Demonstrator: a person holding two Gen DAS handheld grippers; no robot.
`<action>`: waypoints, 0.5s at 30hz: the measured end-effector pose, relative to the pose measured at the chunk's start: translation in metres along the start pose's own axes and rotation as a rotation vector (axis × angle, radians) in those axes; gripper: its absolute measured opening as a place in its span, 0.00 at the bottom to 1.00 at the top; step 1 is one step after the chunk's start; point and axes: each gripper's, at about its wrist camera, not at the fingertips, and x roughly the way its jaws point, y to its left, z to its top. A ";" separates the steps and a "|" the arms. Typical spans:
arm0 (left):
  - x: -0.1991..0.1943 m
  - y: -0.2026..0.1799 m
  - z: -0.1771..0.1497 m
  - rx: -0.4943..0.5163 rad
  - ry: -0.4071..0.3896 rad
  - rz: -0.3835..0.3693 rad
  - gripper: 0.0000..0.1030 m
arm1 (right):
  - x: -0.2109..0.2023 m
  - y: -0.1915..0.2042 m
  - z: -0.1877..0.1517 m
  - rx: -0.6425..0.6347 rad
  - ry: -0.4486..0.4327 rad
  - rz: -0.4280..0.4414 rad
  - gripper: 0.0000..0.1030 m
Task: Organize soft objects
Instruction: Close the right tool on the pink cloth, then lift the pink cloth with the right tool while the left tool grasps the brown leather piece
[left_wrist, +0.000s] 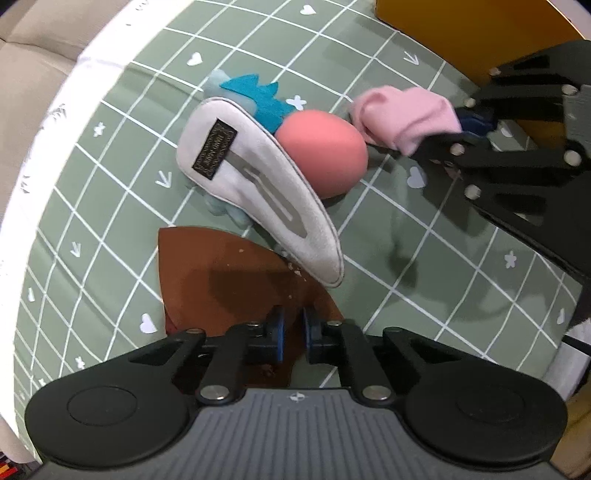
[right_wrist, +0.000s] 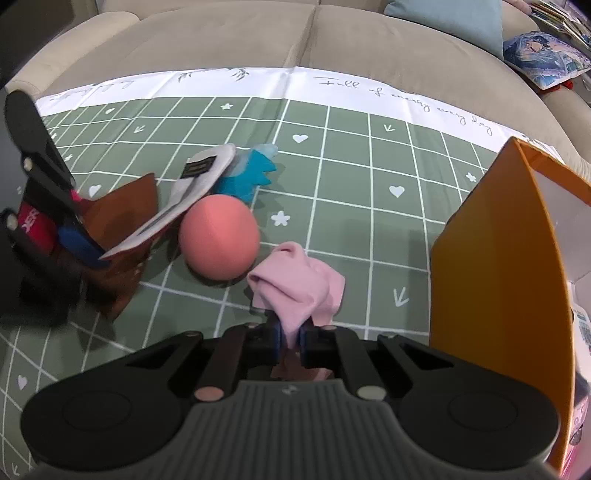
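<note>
step: both grabs just made, lift next | right gripper (right_wrist: 290, 338): squeezed on the pink cloth (right_wrist: 295, 280), right beside the pink ball (right_wrist: 218, 236) | left gripper (left_wrist: 293, 332): pinching the brown cloth (left_wrist: 207, 266), other side of ball | tip: lift slowly, miss the ball, go to the orange box (right_wrist: 491, 236)

Left wrist looks straight down, close; right wrist slants toward the sofa (right_wrist: 221, 40); both share the pink ball (left_wrist: 322, 153).
</note>
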 end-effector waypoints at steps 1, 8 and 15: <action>-0.001 -0.002 -0.001 0.002 -0.010 0.007 0.00 | -0.002 0.001 -0.001 -0.001 -0.003 0.001 0.06; -0.025 -0.029 -0.016 -0.055 -0.140 0.023 0.00 | -0.027 0.010 -0.016 0.019 -0.041 0.022 0.06; -0.053 -0.059 -0.046 -0.150 -0.293 -0.018 0.00 | -0.054 0.016 -0.038 0.039 -0.070 0.050 0.06</action>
